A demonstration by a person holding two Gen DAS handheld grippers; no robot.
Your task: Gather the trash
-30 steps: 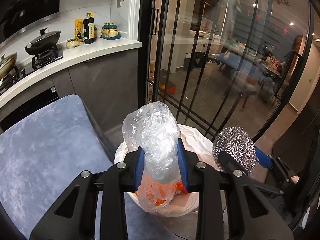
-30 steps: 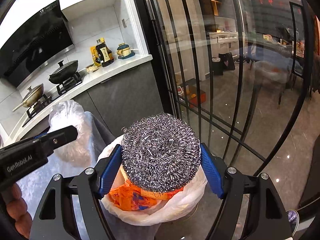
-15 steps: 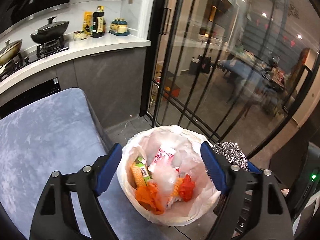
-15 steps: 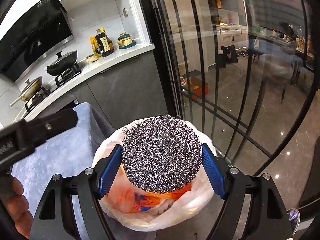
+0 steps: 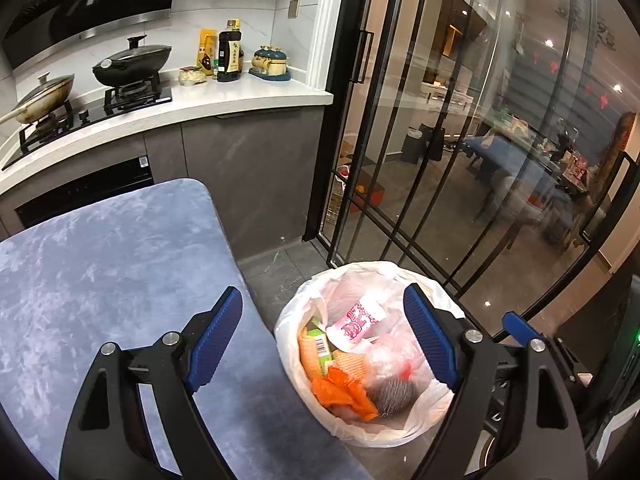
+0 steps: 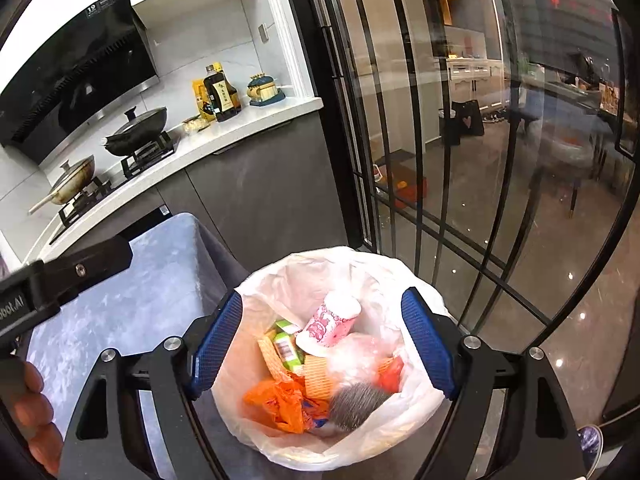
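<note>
Now logged both drops as done. Compared with a second ago: no longer gripping the crumpled clear bag in the left gripper, nor the steel scourer in the right gripper. Found both sets of jaws spread wide and opening a touch further, with nothing between the pads, only the bin far below them.

Located the steel scourer inside the lined bin, toward its near right wall, lying on orange wrapping. Located the clear bag just behind it, near the bin's middle, against a pink-printed paper cup. Placed the bin itself on the floor, just beside the right edge of the blue-grey tabletop and close to the glass door.

Judged this round of collecting finished for these two items; expect the next step to be a return to the tabletop for more, if any remains.

Limits of view:
- Scourer blurred in both views, so cannot say whether settled or mid-fall.
- Clear bag hard to separate from the white liner.
- Near part of the tabletop cut off by the gripper bodies, so cannot rule out leftover trash.
- Saw only fingertips of the hand at the frame's left edge.
</note>
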